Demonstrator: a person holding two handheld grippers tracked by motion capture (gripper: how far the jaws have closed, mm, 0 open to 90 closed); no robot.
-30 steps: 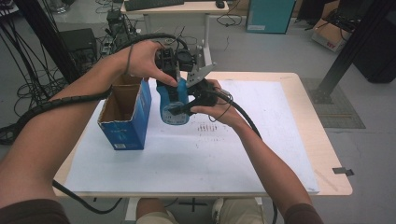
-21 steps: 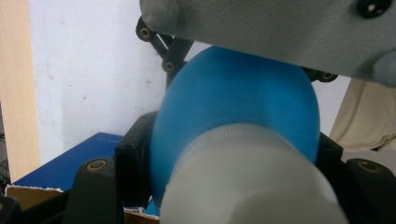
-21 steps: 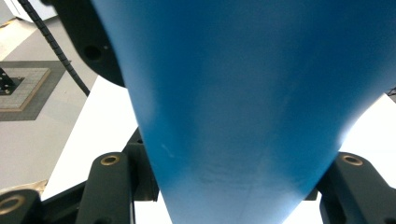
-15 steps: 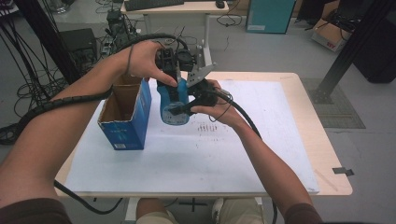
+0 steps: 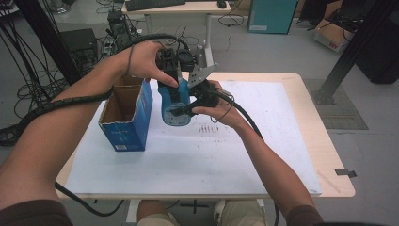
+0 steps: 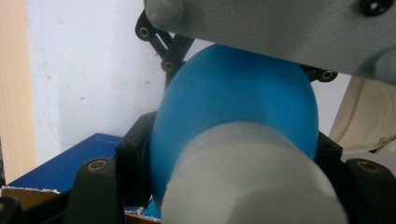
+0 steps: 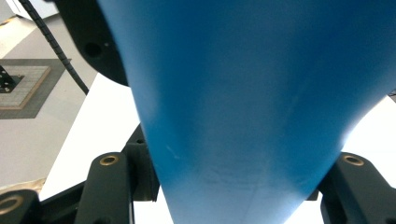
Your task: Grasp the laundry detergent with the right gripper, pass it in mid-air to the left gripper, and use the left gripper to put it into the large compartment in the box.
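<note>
Two grippers hold one blue bottle [image 5: 175,106] upright above the white table sheet [image 5: 263,155], just right of the open blue carton [image 5: 126,123]. From above, the left gripper [image 5: 176,70] comes down on the bottle's top; in the left gripper view its jaws are clamped on the pale cap [image 6: 252,182] and neck. The right gripper [image 5: 200,96] grips the body from the right side, and the right gripper view has the blue wall [image 7: 243,102] pinched between its jaws.

The step in hand looks like working the cap while the body is braced. To do it well, keep the right grip firm and level so the bottle cannot spin, and turn only the left wrist about the bottle's own axis. Squeezing the soft body too hard could push liquid out once the cap loosens, so hold steady rather than tight, and keep the bottle upright, clear of the carton's flaps.
</note>
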